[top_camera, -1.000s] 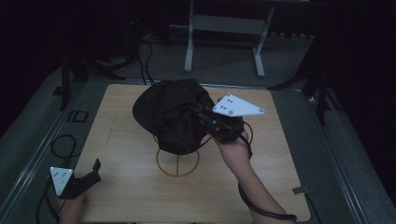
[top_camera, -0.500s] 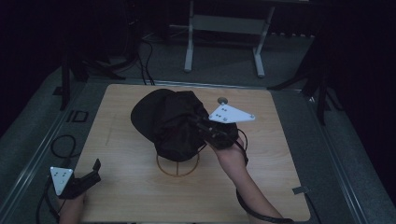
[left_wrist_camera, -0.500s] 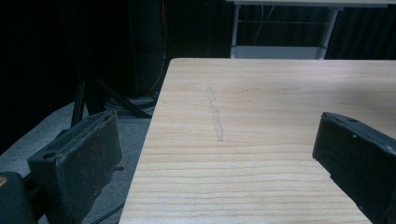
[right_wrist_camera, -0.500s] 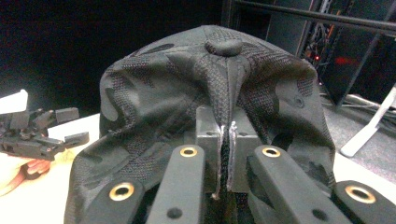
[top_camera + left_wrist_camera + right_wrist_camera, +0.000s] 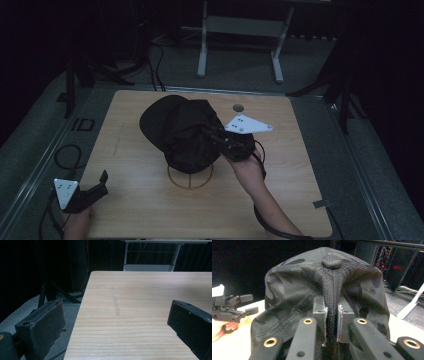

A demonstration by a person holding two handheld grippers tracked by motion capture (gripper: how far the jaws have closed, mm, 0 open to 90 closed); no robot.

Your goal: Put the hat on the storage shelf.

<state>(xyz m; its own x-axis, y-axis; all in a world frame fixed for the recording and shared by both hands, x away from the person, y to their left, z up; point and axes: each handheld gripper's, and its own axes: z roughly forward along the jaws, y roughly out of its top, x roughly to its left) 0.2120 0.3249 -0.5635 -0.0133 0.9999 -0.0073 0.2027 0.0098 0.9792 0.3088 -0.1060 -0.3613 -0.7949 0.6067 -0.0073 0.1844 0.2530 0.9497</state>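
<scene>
One black cap [image 5: 185, 132] on wire stand [image 5: 190, 176], in right tongs [image 5: 216, 136].

A pale wooden counter [image 5: 300, 200] carries a small round hole [image 5: 238, 107] near its far edge and a faint scuff [image 5: 115, 302] in the grain. Beyond it stands a grey metal frame [image 5: 240, 30], perhaps another table's legs.

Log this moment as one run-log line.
right gripper: pinching black cap, jaws just opening | cap: over wire stand | left gripper: open, idle
</scene>
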